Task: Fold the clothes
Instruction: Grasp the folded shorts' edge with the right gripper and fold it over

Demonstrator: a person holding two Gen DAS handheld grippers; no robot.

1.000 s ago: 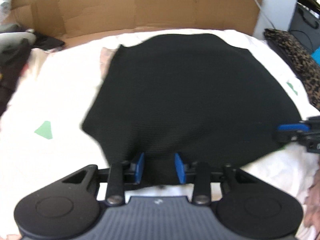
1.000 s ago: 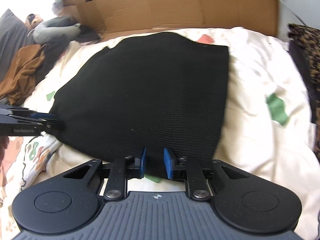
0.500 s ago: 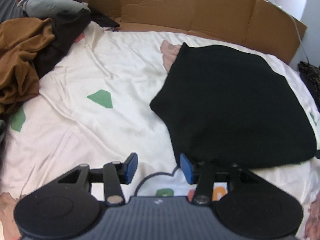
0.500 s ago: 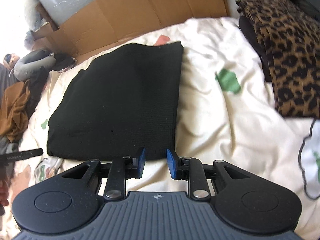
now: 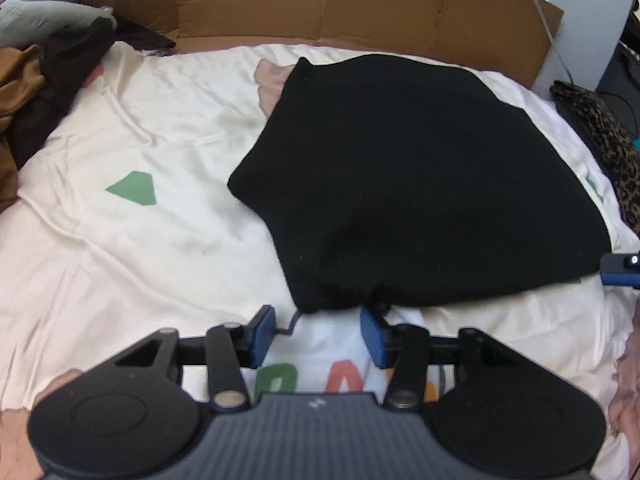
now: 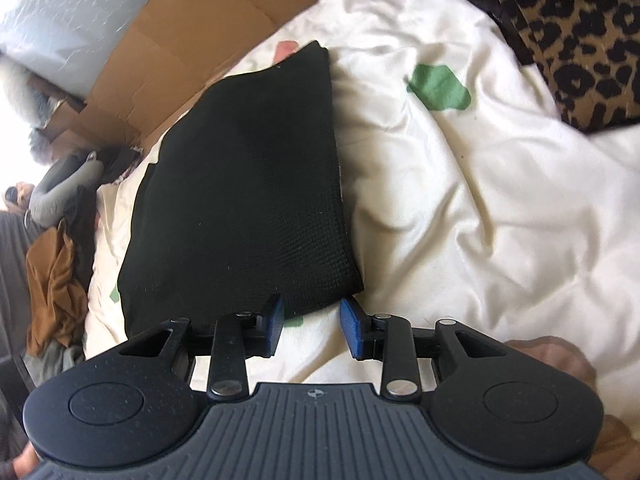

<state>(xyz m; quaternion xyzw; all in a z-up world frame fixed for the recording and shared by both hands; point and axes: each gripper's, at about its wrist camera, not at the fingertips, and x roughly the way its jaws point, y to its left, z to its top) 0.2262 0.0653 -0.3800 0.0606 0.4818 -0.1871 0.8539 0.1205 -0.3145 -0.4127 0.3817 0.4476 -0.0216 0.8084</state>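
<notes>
Spread and empty at the near edge of the folded black garment (image 5: 420, 184), left gripper (image 5: 318, 330) and still-opening right gripper (image 6: 312, 320), presumably letting the fold settle flat.

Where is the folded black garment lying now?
In both wrist views the black garment lies flat on the white bedsheet, just beyond both grippers, with the cardboard wall behind it.

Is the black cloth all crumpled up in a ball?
No, the black cloth lies folded flat on the white blanket.
</notes>
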